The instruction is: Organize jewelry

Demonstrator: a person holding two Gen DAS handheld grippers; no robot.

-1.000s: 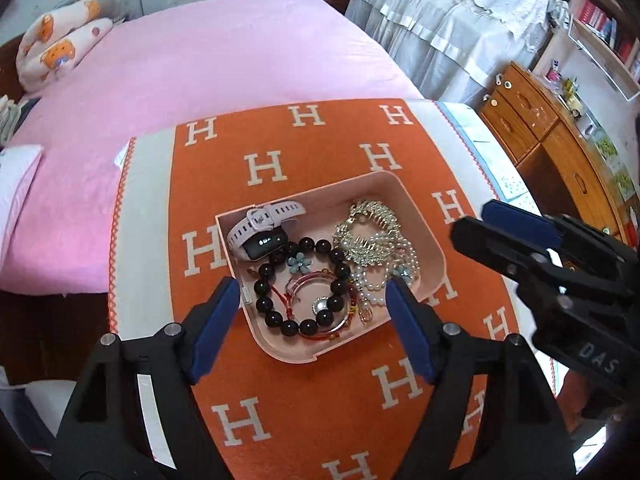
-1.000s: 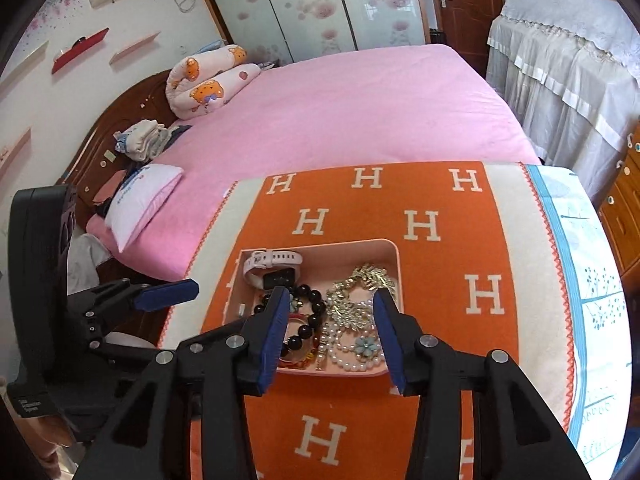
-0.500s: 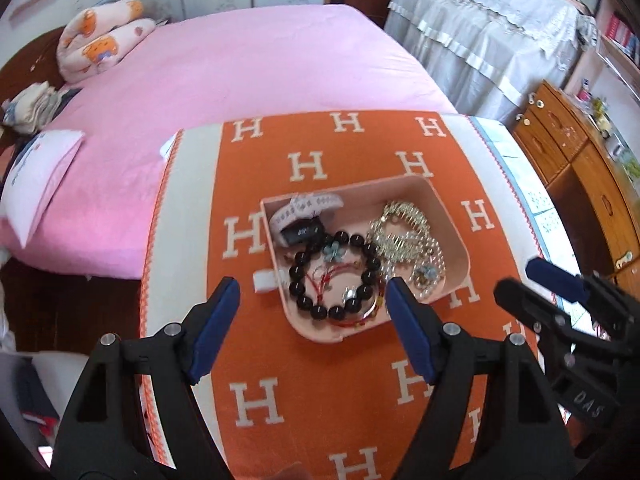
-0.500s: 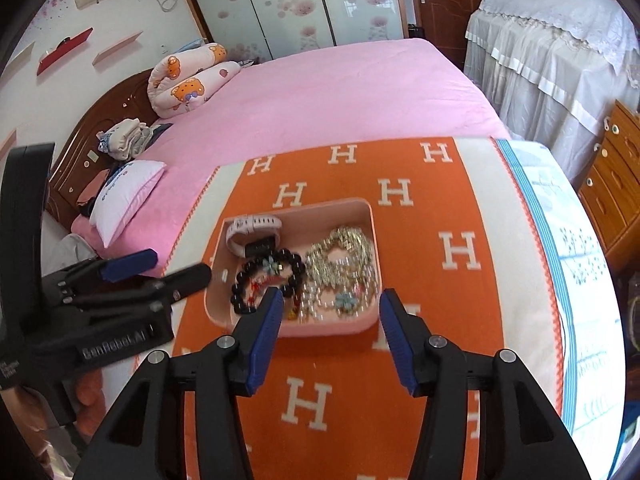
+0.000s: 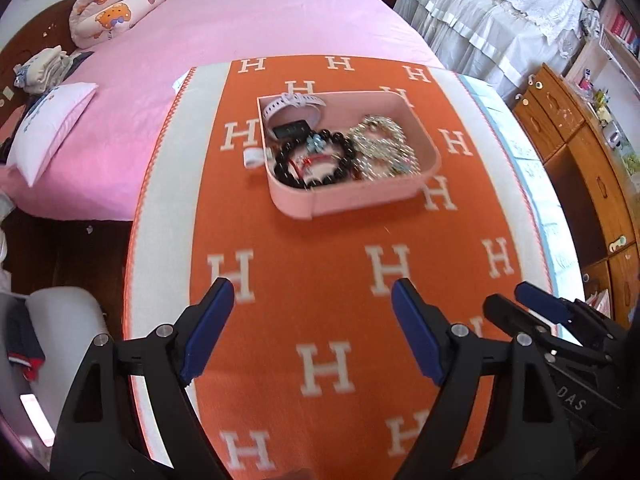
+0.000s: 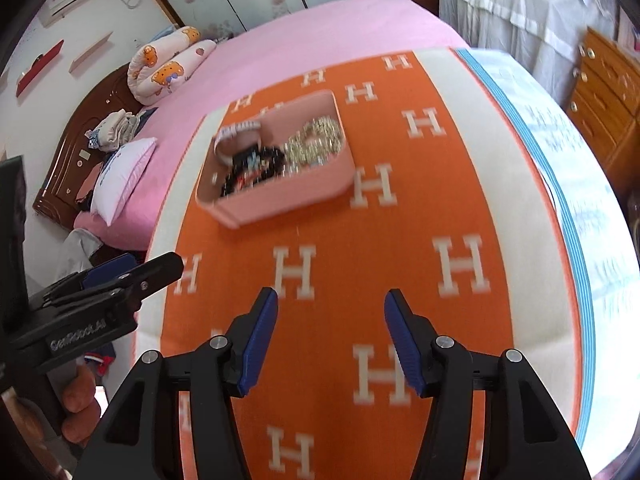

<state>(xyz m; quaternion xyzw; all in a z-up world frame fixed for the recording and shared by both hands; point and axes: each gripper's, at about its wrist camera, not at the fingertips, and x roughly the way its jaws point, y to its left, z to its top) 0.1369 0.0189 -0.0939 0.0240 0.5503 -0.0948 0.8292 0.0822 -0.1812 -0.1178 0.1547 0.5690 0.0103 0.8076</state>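
On the desk, which is wearing an orange blanket (image 5: 320, 240) patterned with white H letters, a pink tray (image 5: 352, 196) is sitting toward the far end, well apart from both claws. It is holding a heap of jewelry: a pale watch (image 5: 294, 102) is lying at the far-left corner with its dark face beside it, a black bead bracelet (image 5: 288, 152) is curling through the near-left part around some red cord, and a pile of gold and pearl chains (image 5: 382, 146) is filling the right side. A small turquoise flower charm (image 5: 316, 142) is resting on the beads. The pieces are overlapping, so where one chain ends cannot be told. In the left wrist view the tray's long side is running roughly left to right, its rounded near corner pointing toward the camera; in the right wrist view the tray (image 6: 288, 196) is appearing skewed, with that long side climbing toward the upper right. A small white tag (image 5: 253, 157) is lying on the blanket just beside the tray's left wall.

The left claw (image 5: 312, 332) is hovering over bare blanket with its blue pads wide apart and nothing between them, its jaws having just been opening. The right claw (image 6: 330, 340) is likewise hanging over the blanket, its jaws parted, empty and having just been opening too. A pink bed (image 5: 200, 40) is lying beyond the desk.
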